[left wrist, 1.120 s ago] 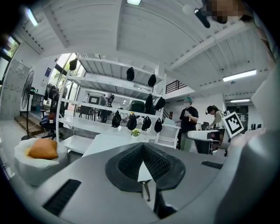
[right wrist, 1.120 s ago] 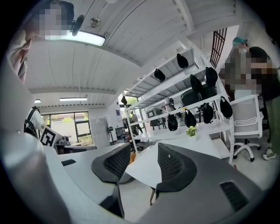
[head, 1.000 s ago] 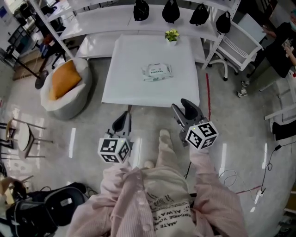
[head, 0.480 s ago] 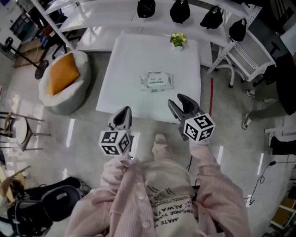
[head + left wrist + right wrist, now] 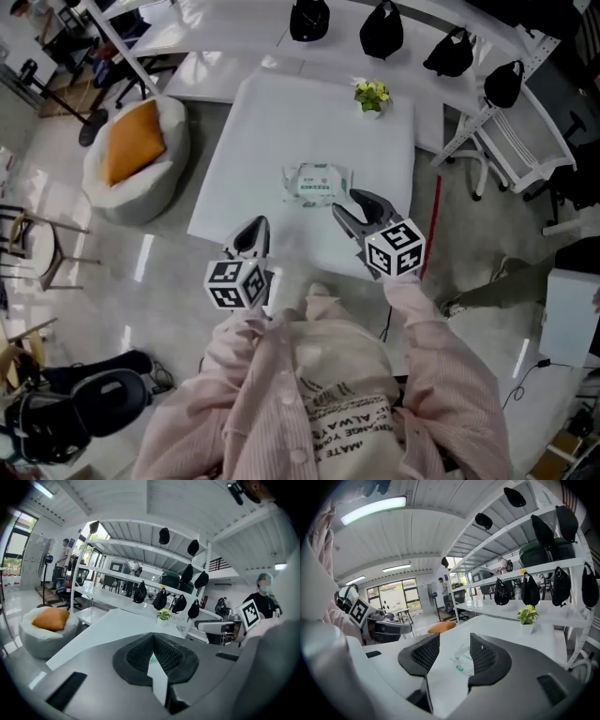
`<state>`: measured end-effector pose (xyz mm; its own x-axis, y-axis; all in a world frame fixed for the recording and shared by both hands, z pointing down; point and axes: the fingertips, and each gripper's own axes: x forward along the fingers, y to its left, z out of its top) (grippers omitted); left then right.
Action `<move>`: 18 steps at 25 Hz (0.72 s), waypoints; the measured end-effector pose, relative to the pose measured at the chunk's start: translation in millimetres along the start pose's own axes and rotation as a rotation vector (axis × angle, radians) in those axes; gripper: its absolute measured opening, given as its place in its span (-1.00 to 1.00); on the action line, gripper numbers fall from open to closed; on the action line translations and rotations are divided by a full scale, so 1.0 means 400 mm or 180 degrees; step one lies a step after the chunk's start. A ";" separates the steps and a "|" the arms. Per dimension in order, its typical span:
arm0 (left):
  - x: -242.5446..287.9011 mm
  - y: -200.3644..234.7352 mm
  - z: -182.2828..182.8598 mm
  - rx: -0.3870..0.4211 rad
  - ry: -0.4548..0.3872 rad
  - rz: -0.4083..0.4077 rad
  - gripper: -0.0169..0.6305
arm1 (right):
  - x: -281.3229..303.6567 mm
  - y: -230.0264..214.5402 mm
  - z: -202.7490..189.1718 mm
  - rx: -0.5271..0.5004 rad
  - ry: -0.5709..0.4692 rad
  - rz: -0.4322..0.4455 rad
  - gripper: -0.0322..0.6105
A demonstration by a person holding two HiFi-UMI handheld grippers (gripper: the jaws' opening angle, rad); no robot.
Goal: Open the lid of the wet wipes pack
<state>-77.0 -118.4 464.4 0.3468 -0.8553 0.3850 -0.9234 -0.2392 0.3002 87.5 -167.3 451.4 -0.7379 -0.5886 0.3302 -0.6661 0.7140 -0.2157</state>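
The wet wipes pack (image 5: pixel 316 181), white with green print, lies flat near the middle of the white table (image 5: pixel 272 122). My right gripper (image 5: pixel 354 207) hangs over the table's near edge just right of and short of the pack, open with nothing in it. In the right gripper view the pack (image 5: pixel 462 660) shows on the table between the spread jaws of this gripper (image 5: pixel 454 654). My left gripper (image 5: pixel 252 231) is at the table's near edge, left of the pack and apart from it. Its jaws (image 5: pixel 153 640) meet with nothing between them.
A small potted plant (image 5: pixel 372 94) stands at the table's far right. A beanbag with an orange cushion (image 5: pixel 131 155) sits left of the table. White shelving with black bags (image 5: pixel 382 30) runs behind, and a white chair (image 5: pixel 511 141) is at the right.
The person has stepped up to the table. Both grippers have moved forward, and the right one now reaches over the table's edge close to the pack.
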 end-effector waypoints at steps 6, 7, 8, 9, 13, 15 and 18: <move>0.082 0.031 -0.005 0.0007 0.0124 0.0055 -0.95 | 0.099 -0.052 -0.032 -0.0310 0.0222 0.0131 -0.35; 0.100 0.039 -0.010 0.0004 0.0153 0.0056 -0.95 | 0.116 -0.063 -0.041 -0.0369 0.0268 0.0140 -0.35; 0.119 0.046 -0.017 0.0000 0.0188 0.0054 -0.95 | 0.132 -0.072 -0.053 -0.0432 0.0320 0.0156 -0.35; 0.137 0.054 -0.026 -0.0010 0.0226 0.0046 -0.95 | 0.147 -0.080 -0.066 -0.0502 0.0377 0.0178 -0.35; 0.211 0.094 -0.062 -0.0113 0.0374 -0.0034 -0.95 | 0.212 -0.096 -0.121 -0.0771 0.0572 0.0263 -0.35; 0.254 0.114 -0.079 -0.0147 0.0441 -0.0055 -0.95 | 0.243 -0.101 -0.143 -0.0918 0.0664 0.0307 -0.35; 0.303 0.137 -0.112 -0.0218 0.0533 -0.0060 -0.95 | 0.280 -0.099 -0.179 -0.1131 0.0826 0.0400 -0.35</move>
<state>-78.1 -214.6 566.6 0.3918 -0.7610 0.5170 -0.9051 -0.2178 0.3652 39.1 -234.3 562.8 -0.7288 -0.4069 0.5507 -0.4609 0.8863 0.0449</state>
